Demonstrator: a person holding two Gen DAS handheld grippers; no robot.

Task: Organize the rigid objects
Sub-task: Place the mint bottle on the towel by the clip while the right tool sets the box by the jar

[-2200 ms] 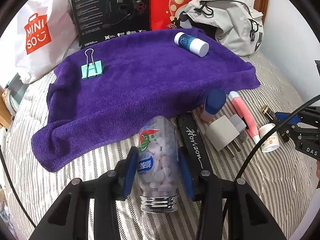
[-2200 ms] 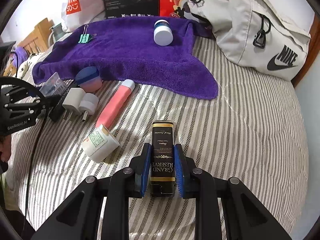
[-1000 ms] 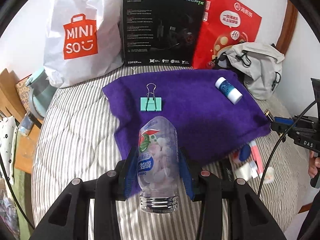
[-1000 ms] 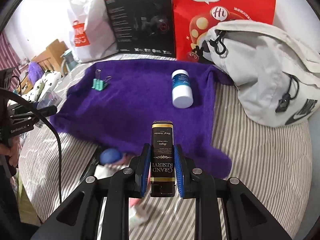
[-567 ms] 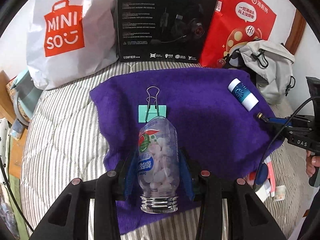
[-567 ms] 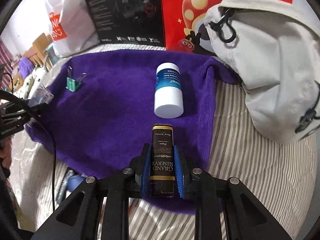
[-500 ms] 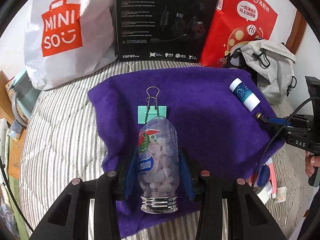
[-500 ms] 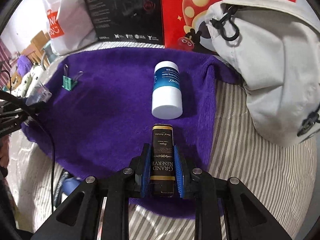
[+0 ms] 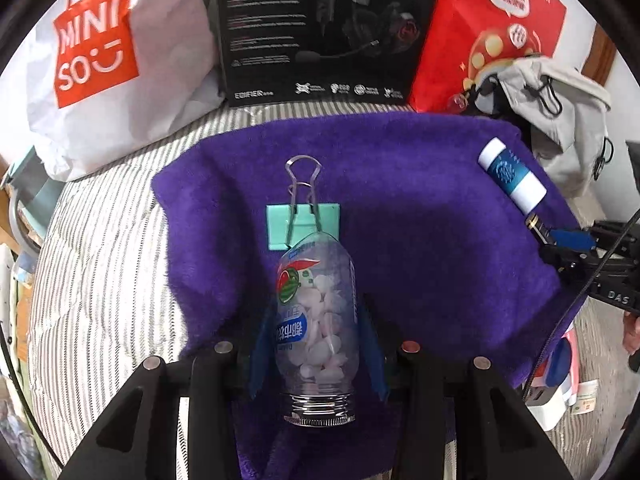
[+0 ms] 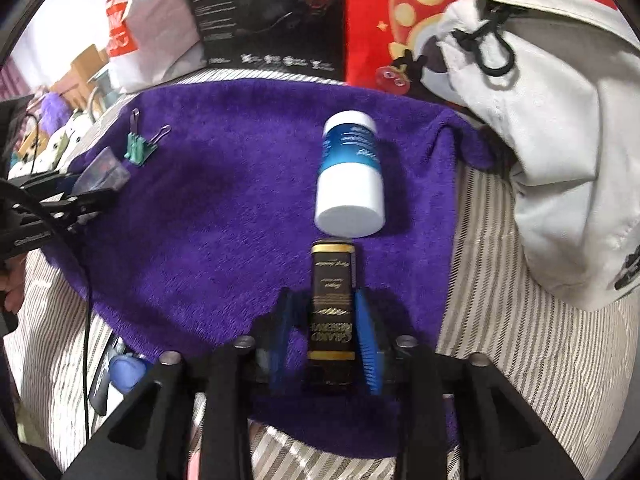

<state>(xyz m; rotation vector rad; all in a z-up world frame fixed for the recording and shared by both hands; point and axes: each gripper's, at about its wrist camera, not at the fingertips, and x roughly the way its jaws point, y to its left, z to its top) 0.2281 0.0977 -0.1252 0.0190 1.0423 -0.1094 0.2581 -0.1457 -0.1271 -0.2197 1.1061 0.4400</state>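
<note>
On the purple towel (image 9: pixel 420 240), both grippers have just spread their jaws, releasing the clear candy bottle (image 9: pixel 318 320) and black rectangular tin (image 10: pixel 332 300): both placed.

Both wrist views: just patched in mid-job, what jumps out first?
The purple towel fills the middle of the striped bed. Between the left gripper fingers lies a clear bottle of pink tablets, just short of a green binder clip. The right gripper, jaws parted, straddles a black Grand Reserve box below a blue-and-white bottle.
</note>
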